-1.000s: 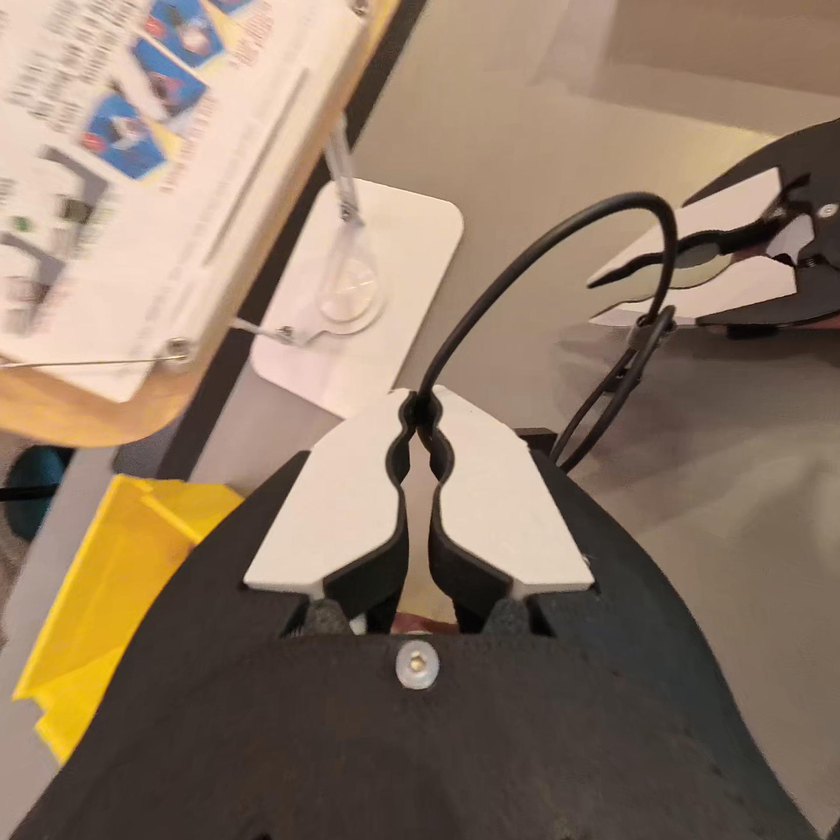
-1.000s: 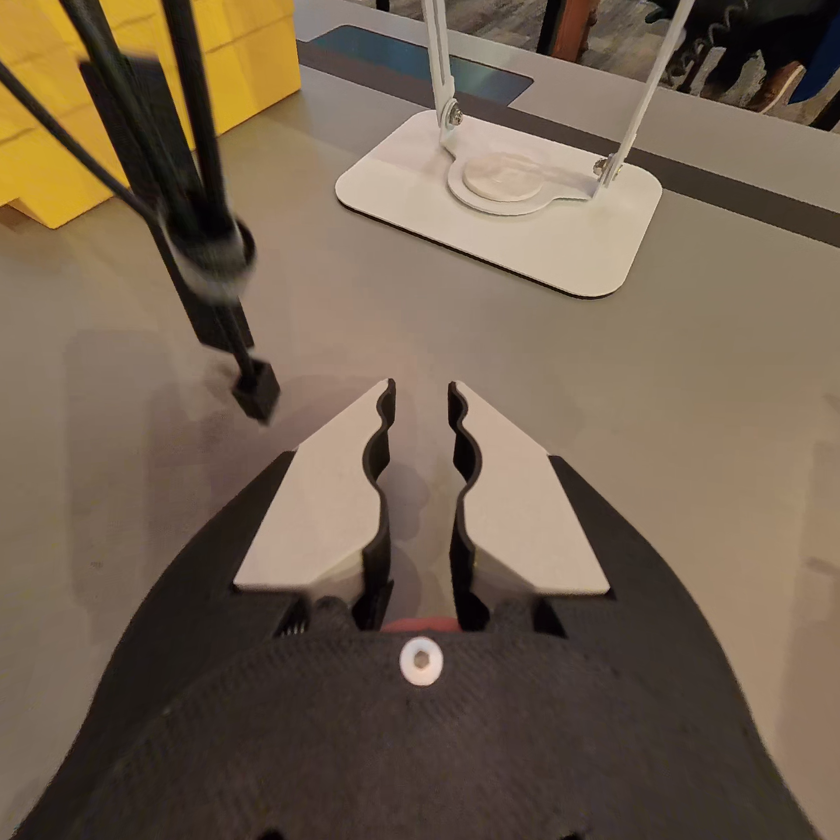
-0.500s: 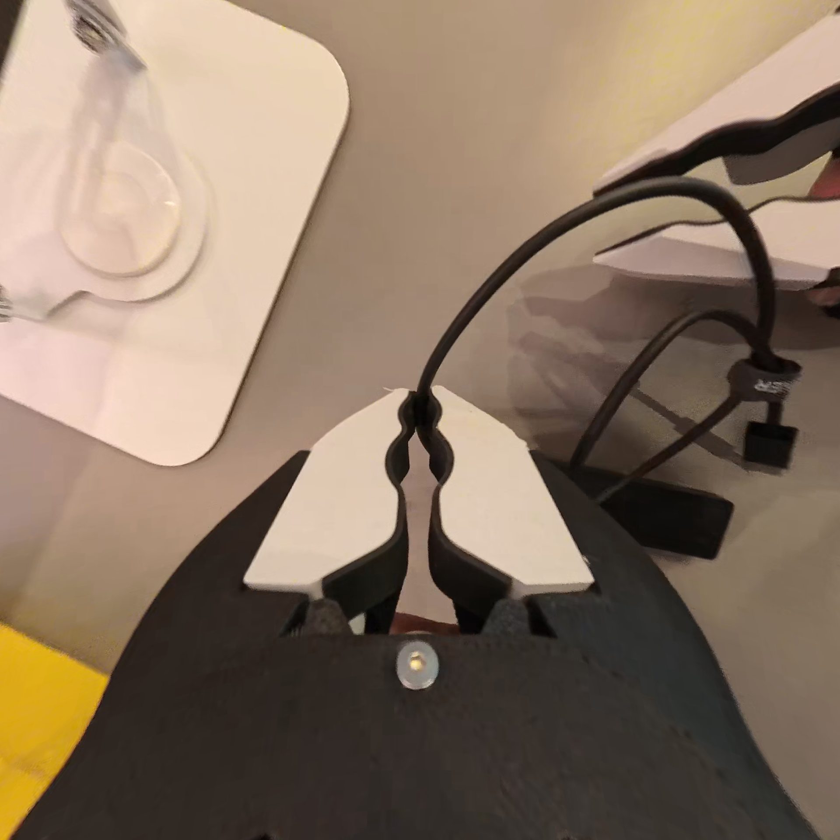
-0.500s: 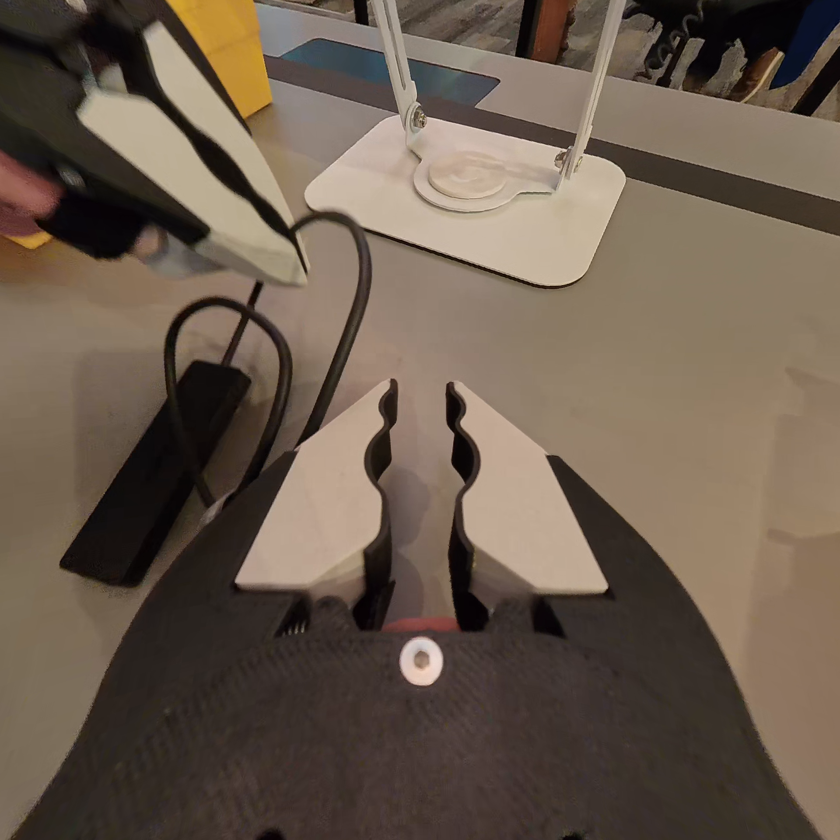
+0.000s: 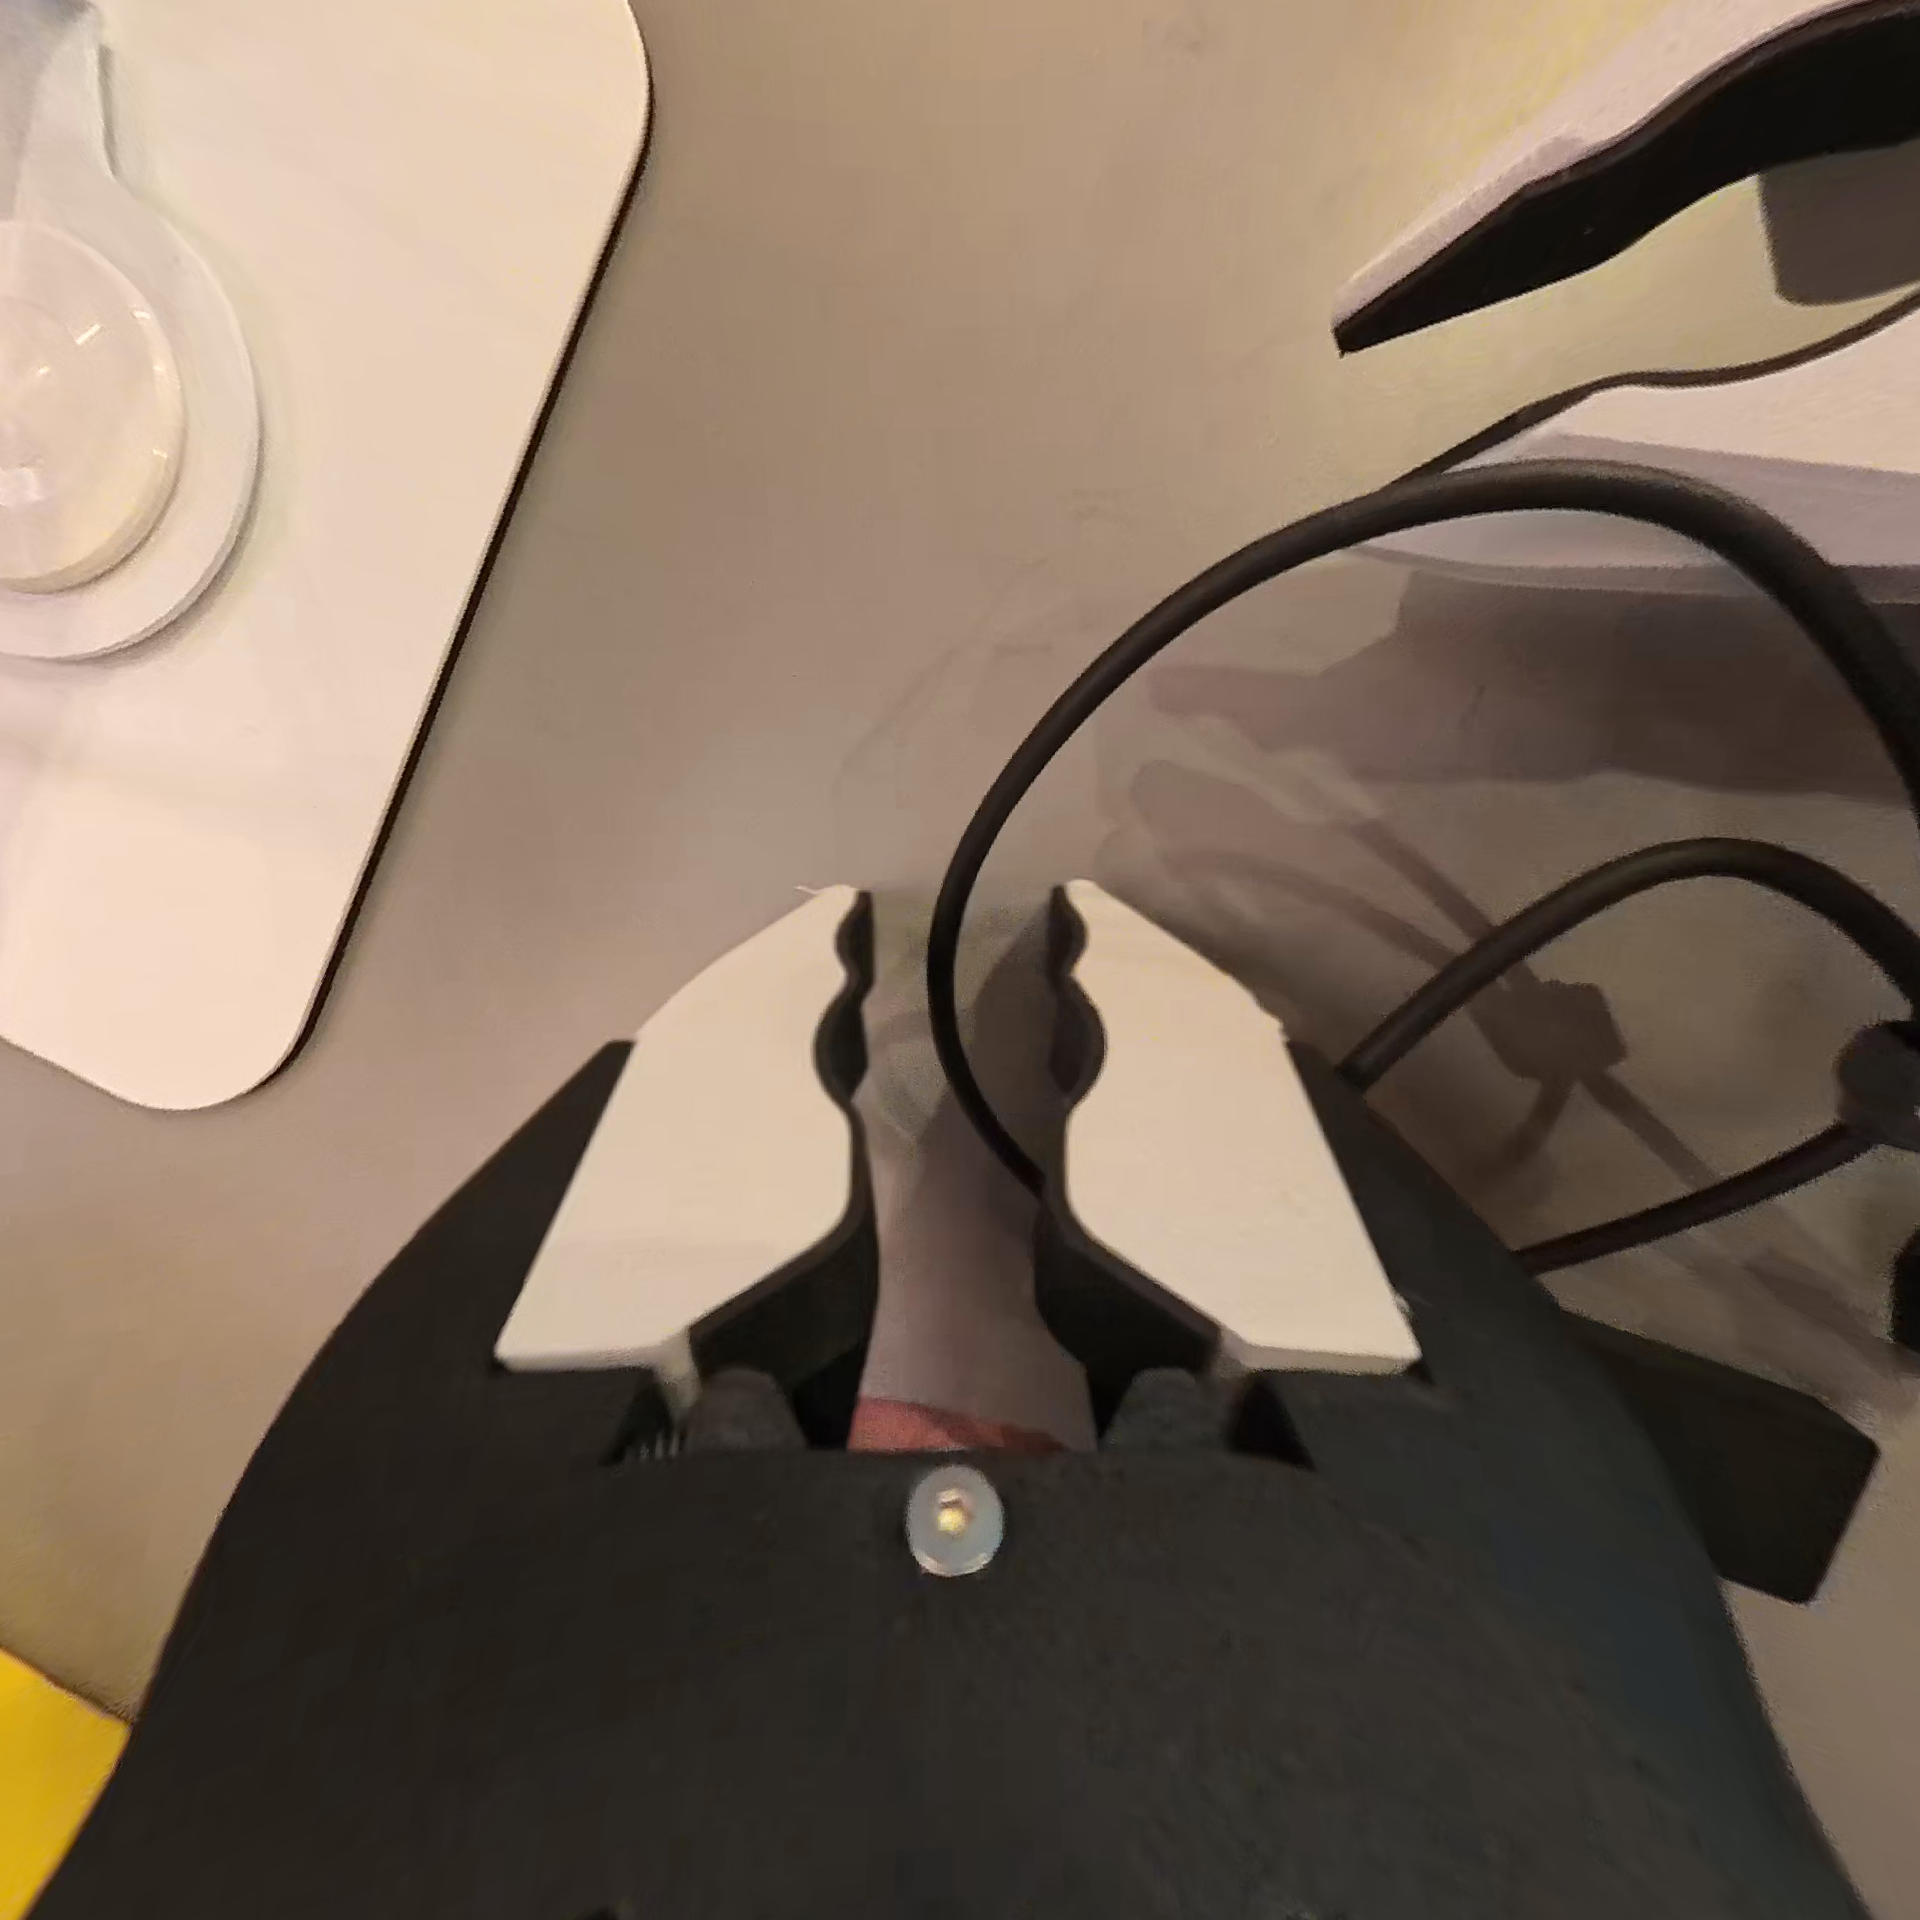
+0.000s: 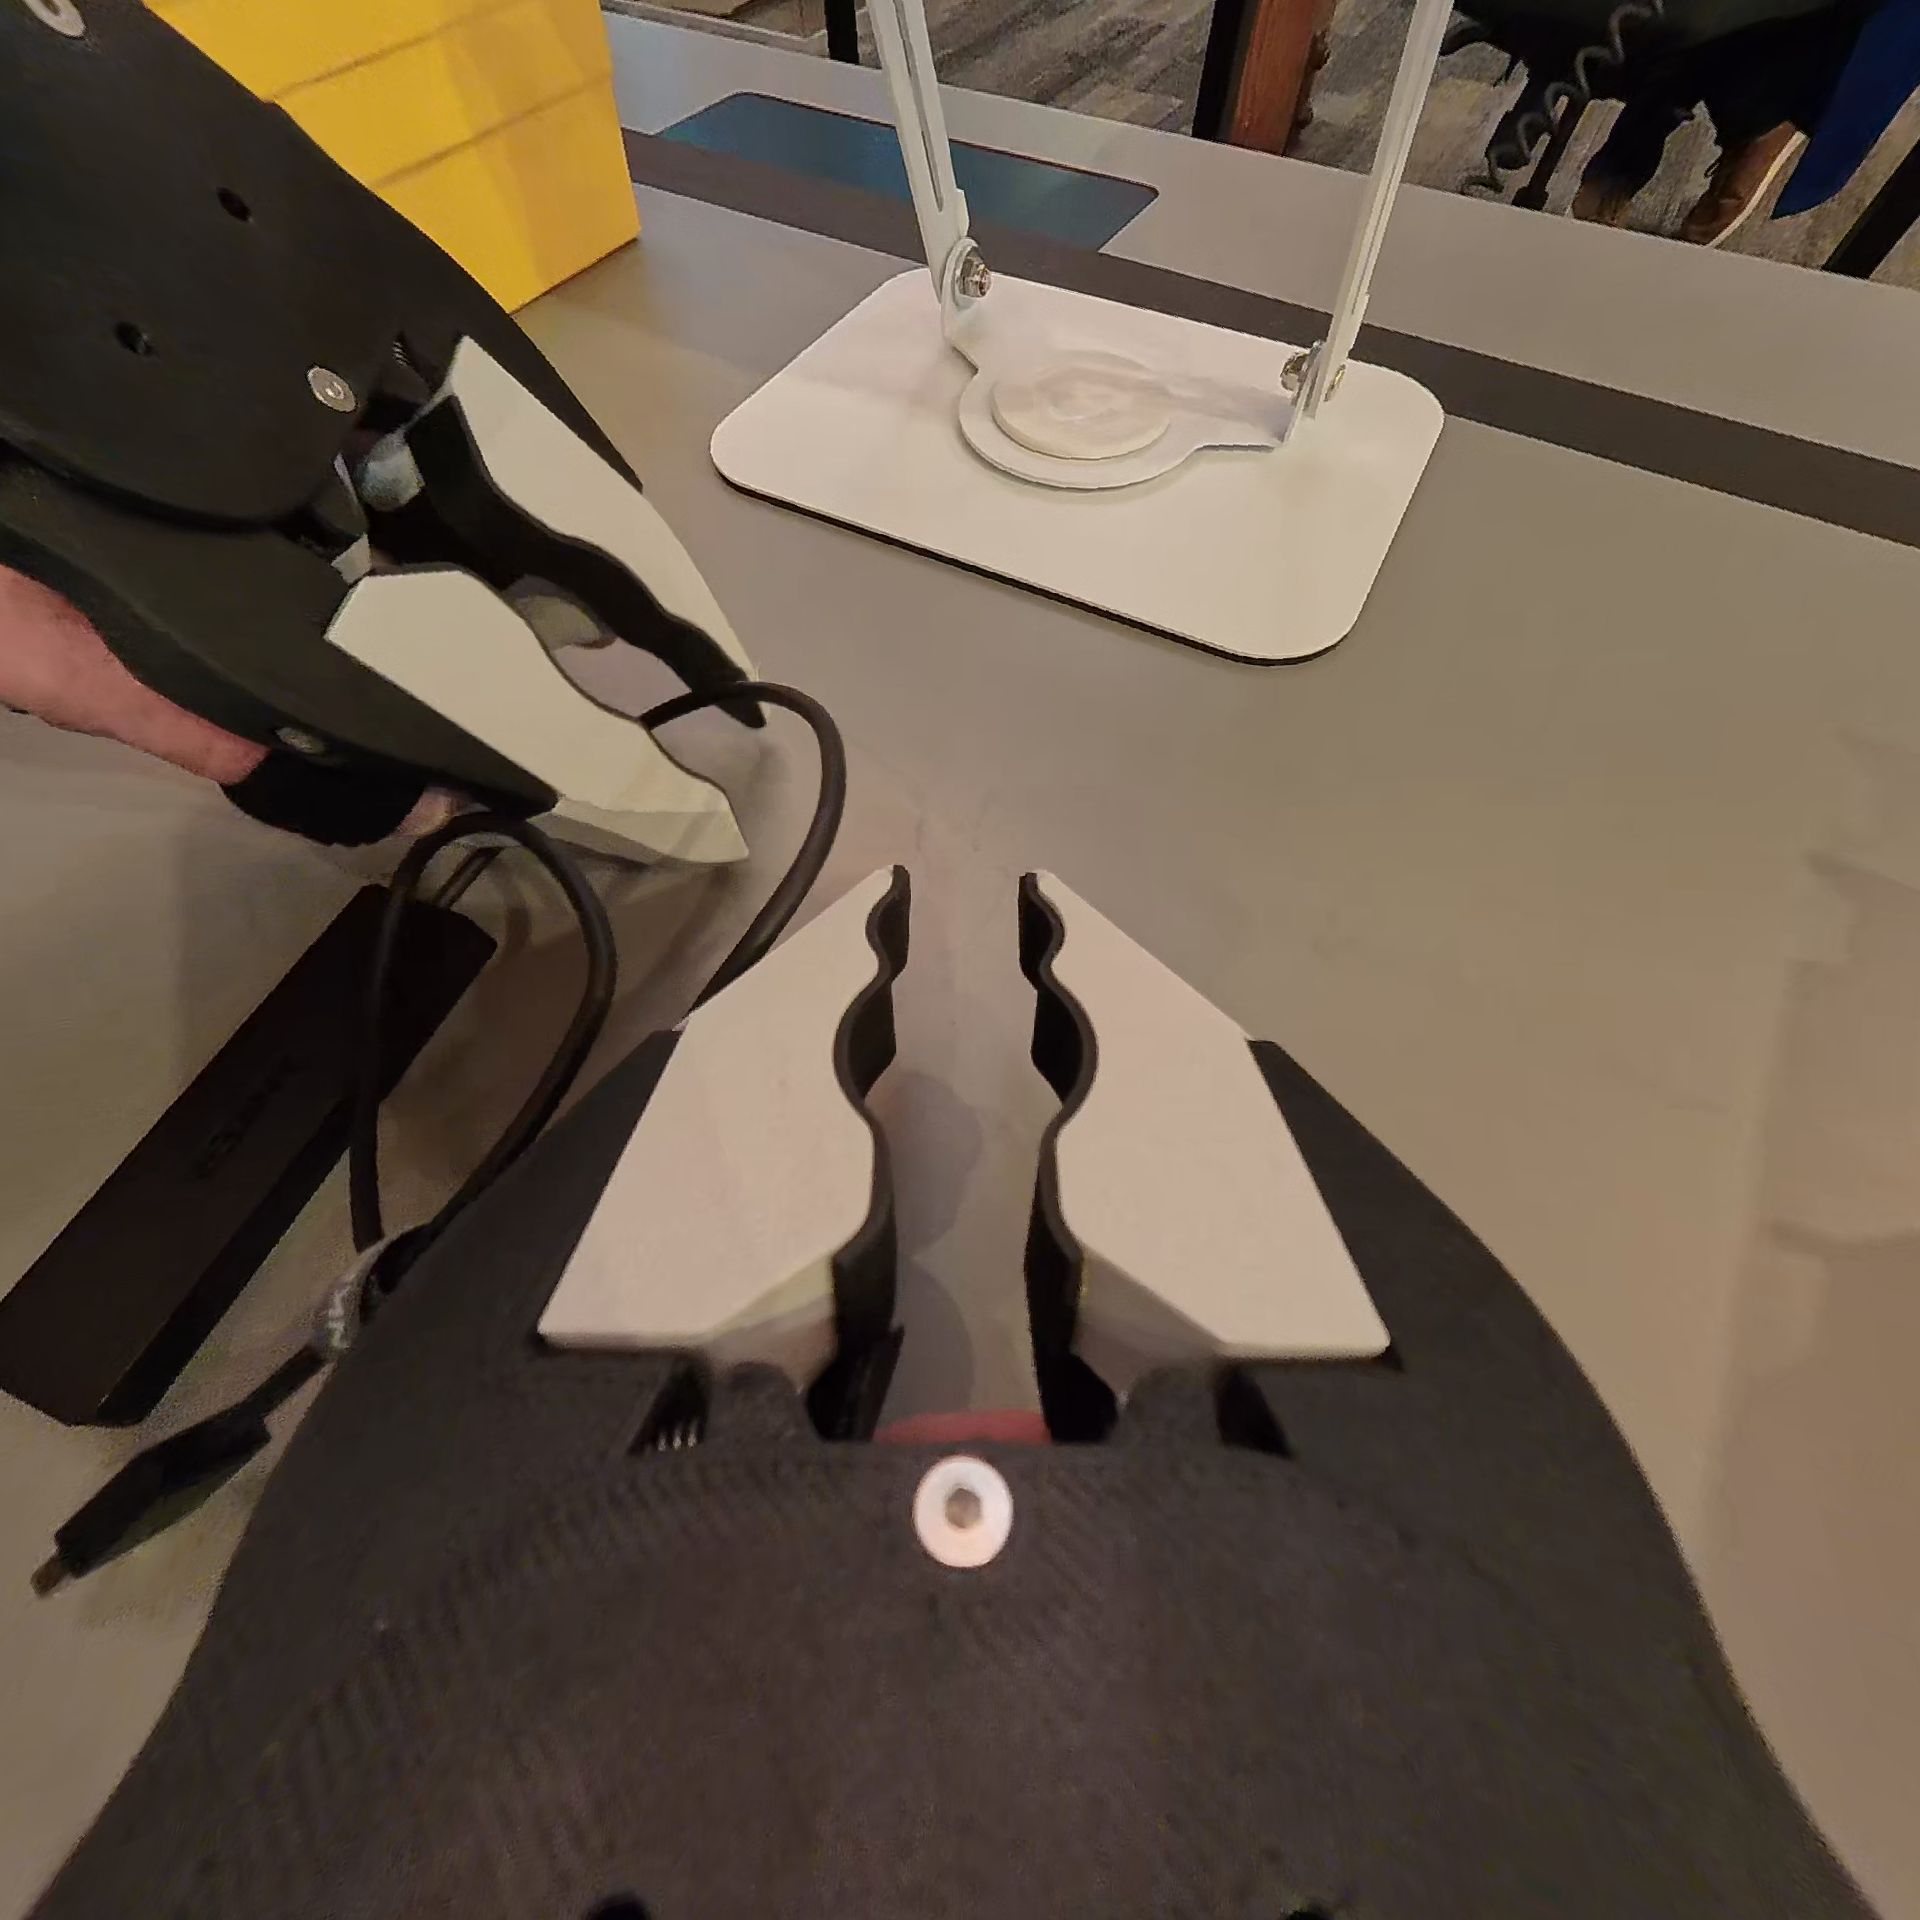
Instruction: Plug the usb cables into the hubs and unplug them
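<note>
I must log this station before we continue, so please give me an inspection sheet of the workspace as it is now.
Surface: grey table, no spill seen.
Job's things: black hub lying flat; black usb cable, its plug free on the table.
Clutter: white stand base; yellow box.
Grippers: left gripper jaws apart, cable passing loosely between; right gripper jaws apart, empty.
Cables: usb cable loops bundled by a tie.
Surroundings: carpet floor and furniture legs beyond the table.

We're in an office-like workspace: smooth grey desk (image 6: 1455,883), white metal stand base (image 6: 1195,540), patterned carpet (image 6: 1122,62) behind, yellow folded box (image 6: 468,114).
</note>
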Tool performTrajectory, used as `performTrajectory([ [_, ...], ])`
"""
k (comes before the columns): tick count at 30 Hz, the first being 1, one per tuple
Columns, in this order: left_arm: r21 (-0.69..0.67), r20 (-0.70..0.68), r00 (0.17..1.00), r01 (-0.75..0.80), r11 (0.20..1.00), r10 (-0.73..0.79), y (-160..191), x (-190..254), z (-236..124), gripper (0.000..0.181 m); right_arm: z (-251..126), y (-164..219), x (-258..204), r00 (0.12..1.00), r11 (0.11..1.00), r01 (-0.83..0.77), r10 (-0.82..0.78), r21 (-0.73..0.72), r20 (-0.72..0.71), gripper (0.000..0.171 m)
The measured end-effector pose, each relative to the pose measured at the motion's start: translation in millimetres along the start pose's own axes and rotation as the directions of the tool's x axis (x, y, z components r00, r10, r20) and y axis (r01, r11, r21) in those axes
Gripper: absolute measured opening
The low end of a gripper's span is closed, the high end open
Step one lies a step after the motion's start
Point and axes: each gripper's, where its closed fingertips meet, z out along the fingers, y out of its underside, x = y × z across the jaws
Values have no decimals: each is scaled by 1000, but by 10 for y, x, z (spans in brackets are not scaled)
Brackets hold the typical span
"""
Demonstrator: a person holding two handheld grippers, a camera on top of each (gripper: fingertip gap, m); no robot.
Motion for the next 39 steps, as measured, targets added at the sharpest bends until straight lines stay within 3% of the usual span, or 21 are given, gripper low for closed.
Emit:
performTrajectory([
  [5,51,71,997,12,999,-16,-33,-76,-105,71,4,1,-4,1000,1000,1,-1,-3,4,19],
  [8,13,166,984,-65,998,62,3,-174,-182,74,10,7,-15,1000,1000,12,-12,-7,2,19],
  [11,-51,247,951,-177,983,184,-2,-225,-285,65,16,12,-18,1000,1000,19,-19,-13,-1,20],
  [15,-302,71,912,-367,880,404,254,-62,-379,53,25,22,-25,1000,999,29,-29,-21,-4,20],
  [18,-400,-51,892,-430,810,449,396,-49,-501,66,29,25,-30,999,999,37,-37,-24,-5,21],
  [22,-290,-169,922,-383,877,347,305,25,-720,86,27,24,-34,999,999,34,-34,-23,1,21],
  [24,-211,-168,934,-347,914,316,235,-11,-892,79,26,22,-36,999,999,32,-32,-21,5,22],
  [27,-74,-57,970,-241,968,237,182,-249,-1254,65,21,17,-37,1000,999,27,-27,-16,10,22],
  [33,-34,368,920,-129,991,132,878,-1344,-2131,53,13,7,-48,999,1000,24,-23,-8,22,22],
  [36,-87,403,913,-27,996,60,1376,-1666,-2182,53,12,6,-53,999,1000,27,-27,-6,23,22],
  [39,-163,378,925,33,986,31,1788,-1817,-1961,51,10,6,-53,999,1000,29,-29,-5,21,22],
])
